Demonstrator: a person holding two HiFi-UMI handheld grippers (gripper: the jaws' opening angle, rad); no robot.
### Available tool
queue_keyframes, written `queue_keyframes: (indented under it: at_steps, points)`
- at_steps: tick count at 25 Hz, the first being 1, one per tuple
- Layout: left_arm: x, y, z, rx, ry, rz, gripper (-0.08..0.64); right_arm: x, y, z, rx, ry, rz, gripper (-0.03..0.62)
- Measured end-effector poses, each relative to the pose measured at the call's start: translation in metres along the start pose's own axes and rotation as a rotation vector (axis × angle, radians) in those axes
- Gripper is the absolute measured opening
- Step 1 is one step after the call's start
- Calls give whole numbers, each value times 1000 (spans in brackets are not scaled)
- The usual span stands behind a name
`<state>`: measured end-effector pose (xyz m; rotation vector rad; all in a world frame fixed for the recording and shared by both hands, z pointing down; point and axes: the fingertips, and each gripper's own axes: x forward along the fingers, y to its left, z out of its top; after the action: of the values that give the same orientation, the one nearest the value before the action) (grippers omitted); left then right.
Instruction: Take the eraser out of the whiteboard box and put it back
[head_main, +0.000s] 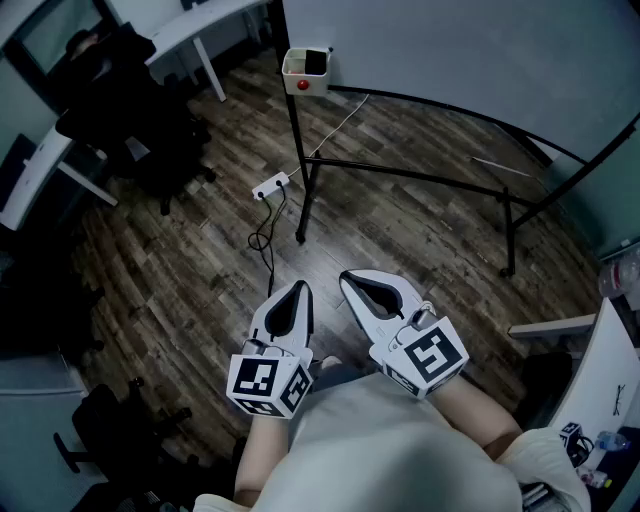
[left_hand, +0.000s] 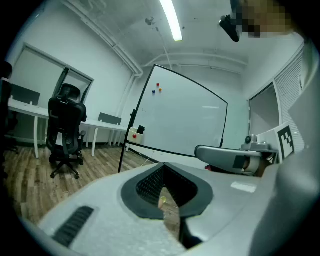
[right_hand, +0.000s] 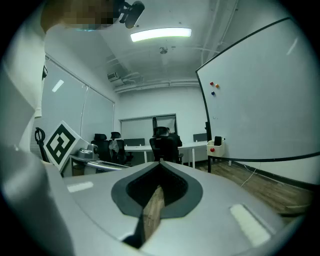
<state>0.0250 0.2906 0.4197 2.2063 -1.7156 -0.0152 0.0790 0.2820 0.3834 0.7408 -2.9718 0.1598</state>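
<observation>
Sitting in the whiteboard box (head_main: 292, 74) is the eraser (head_main: 316, 62); left claw (head_main: 299, 289) and right claw (head_main: 347, 277) pressed together.

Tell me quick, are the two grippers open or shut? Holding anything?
Left gripper: shut, holding nothing.
Right gripper: shut, holding nothing.

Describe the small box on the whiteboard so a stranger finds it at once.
Find the large whiteboard on its black stand. A small cream box hangs at its lower corner, toward the desks. Only it has a red dot and a dark eraser inside.
</observation>
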Motion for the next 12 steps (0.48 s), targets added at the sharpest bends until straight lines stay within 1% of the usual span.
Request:
queue_keyframes:
  at_steps: [7,12]
  points:
    - [-9,3,-8,5,22,-33,-3,5,20,-8,-4,16,-2,2]
    - [-16,11,-6,14,32,-69,-3,9,33,-10,10,3,-27,2]
